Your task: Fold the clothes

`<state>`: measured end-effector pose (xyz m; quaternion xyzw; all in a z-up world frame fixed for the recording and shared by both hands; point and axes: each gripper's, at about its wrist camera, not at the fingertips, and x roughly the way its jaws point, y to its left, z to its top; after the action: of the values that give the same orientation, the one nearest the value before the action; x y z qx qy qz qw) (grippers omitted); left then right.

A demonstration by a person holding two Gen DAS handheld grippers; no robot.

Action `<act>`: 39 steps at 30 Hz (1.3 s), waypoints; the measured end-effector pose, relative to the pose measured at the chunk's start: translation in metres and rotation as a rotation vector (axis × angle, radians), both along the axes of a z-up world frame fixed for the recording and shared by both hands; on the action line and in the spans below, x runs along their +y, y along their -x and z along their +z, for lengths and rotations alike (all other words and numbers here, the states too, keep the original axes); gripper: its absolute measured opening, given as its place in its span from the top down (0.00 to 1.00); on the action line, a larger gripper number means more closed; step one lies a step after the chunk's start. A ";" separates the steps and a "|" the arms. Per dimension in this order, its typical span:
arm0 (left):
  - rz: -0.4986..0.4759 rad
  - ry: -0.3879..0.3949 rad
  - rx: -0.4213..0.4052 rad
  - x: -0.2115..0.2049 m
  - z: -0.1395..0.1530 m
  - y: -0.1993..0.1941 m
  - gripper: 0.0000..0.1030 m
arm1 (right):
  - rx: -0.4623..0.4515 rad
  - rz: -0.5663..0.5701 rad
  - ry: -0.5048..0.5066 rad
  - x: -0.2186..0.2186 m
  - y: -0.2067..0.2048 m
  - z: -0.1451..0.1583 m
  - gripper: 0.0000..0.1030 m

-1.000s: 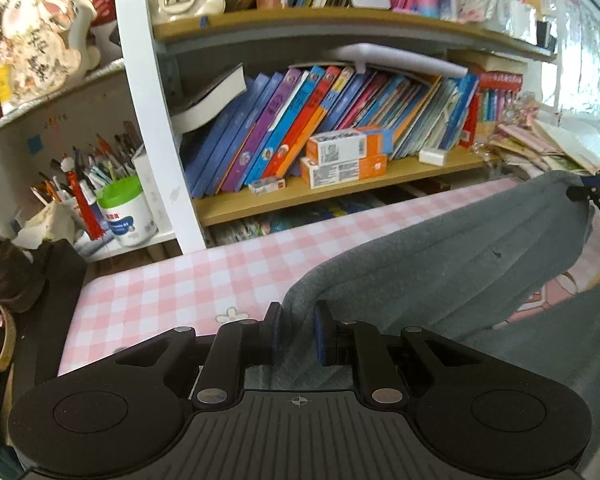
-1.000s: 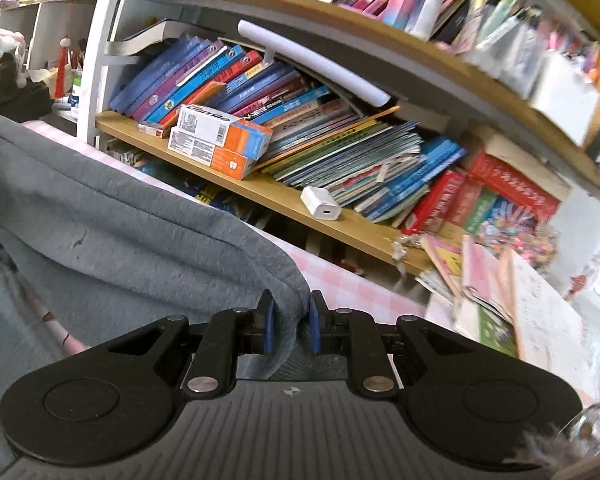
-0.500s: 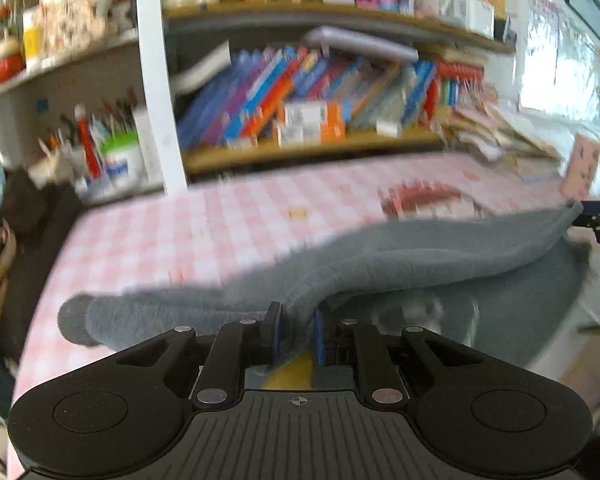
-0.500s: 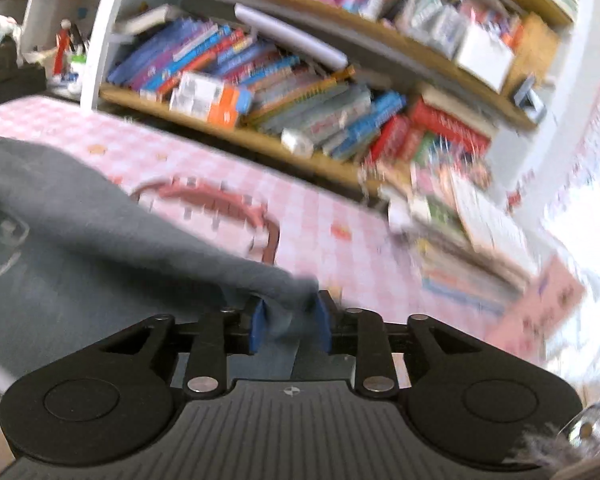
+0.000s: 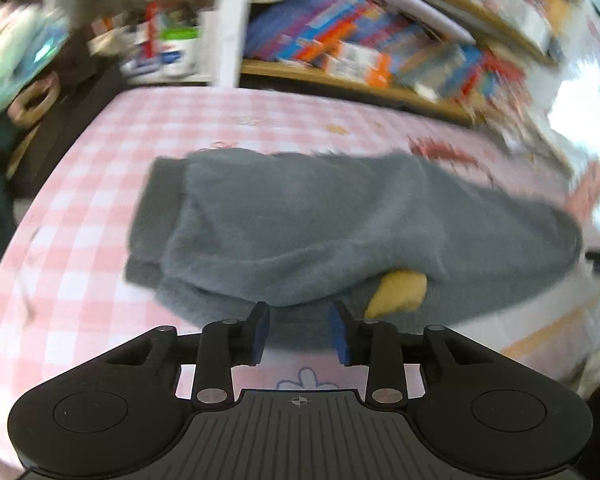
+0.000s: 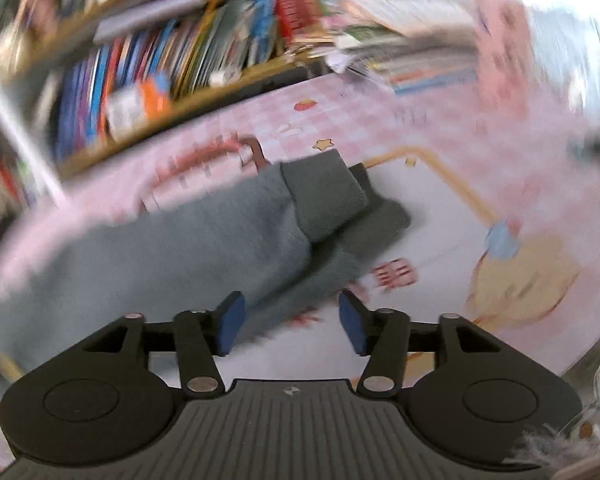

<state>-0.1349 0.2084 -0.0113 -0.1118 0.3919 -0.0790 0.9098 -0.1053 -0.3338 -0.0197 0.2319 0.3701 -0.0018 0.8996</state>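
A grey sweater [image 5: 300,224] lies folded over on the pink checked tablecloth [image 5: 80,272], with a yellow patch [image 5: 398,294] showing under its near edge. My left gripper [image 5: 299,334] is open and empty just in front of that near edge. In the right wrist view the same sweater [image 6: 172,256] lies to the left, with ribbed cuffs [image 6: 340,196] at its right end. My right gripper [image 6: 291,322] is open and empty, just in front of the sweater's edge. Both views are blurred by motion.
A bookshelf [image 5: 360,52] full of books runs along the far side of the table, also in the right wrist view [image 6: 160,76]. A stack of papers [image 6: 400,52] lies at the far right. Dark bags and clutter [image 5: 28,96] sit at the table's left end.
Both grippers brought the sweater's held edge down over the rest of it and opened, letting it go. Both have drawn back a little from the cloth.
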 end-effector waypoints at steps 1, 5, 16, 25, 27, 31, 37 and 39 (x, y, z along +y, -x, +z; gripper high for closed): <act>0.037 0.048 0.003 0.008 0.000 0.000 0.66 | 0.007 -0.044 -0.062 -0.004 -0.004 -0.001 0.45; 0.212 0.208 0.040 0.033 -0.006 0.001 0.53 | 0.048 -0.219 -0.205 -0.017 -0.028 -0.008 0.53; 0.422 0.466 0.051 0.069 -0.019 0.000 0.53 | -0.012 -0.222 -0.223 -0.015 -0.069 0.023 0.92; 0.445 0.486 0.065 0.064 -0.023 -0.008 0.53 | 0.088 -0.230 -0.016 -0.030 -0.058 -0.006 0.88; 0.465 0.493 0.071 0.063 -0.025 -0.009 0.54 | 0.103 -0.234 0.011 -0.029 -0.058 -0.023 0.88; 0.526 0.562 0.079 0.067 -0.031 -0.009 0.57 | 0.100 -0.220 0.055 -0.025 -0.058 -0.025 0.87; 0.594 0.636 0.064 0.070 -0.035 -0.010 0.67 | 0.108 -0.202 0.046 -0.026 -0.065 -0.028 0.87; 0.594 0.640 0.063 0.070 -0.036 -0.016 0.86 | 0.106 -0.200 0.053 -0.025 -0.065 -0.028 0.87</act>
<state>-0.1190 0.2783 -0.0477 -0.4984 0.3260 0.0721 0.8001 -0.0399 -0.3584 -0.0479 0.2436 0.3920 -0.1137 0.8798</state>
